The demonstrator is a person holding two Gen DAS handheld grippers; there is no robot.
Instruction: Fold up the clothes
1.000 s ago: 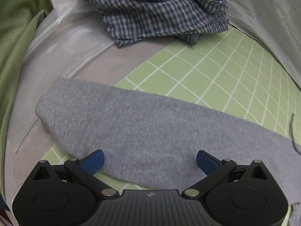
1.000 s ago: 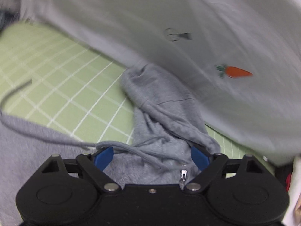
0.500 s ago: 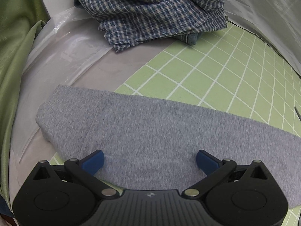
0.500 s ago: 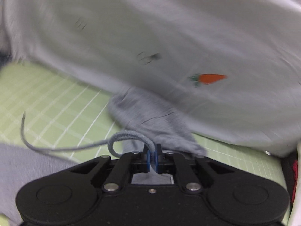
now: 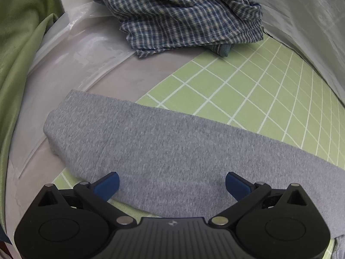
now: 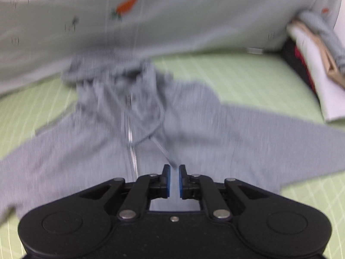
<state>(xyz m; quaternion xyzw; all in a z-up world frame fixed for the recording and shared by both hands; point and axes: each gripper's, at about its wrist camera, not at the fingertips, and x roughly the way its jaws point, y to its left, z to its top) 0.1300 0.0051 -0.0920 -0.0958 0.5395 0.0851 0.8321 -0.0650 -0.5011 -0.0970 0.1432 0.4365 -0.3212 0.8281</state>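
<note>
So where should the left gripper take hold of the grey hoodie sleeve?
At the sleeve's near long edge, coming down from above with the open left gripper straddling that edge. The sleeve lies flat across the green grid mat, so only edges offer purchase.

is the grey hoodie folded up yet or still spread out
Spread out: the grey hoodie lies flat on the green grid mat, both sleeves stretched sideways, hood bunched at the top.

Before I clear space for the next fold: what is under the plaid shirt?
The crumpled plaid shirt lies on a pale sheet, with a bit of blue denim-like fabric poking out from under its near edge onto the green grid mat. How much more the shirt covers cannot be seen.
</note>
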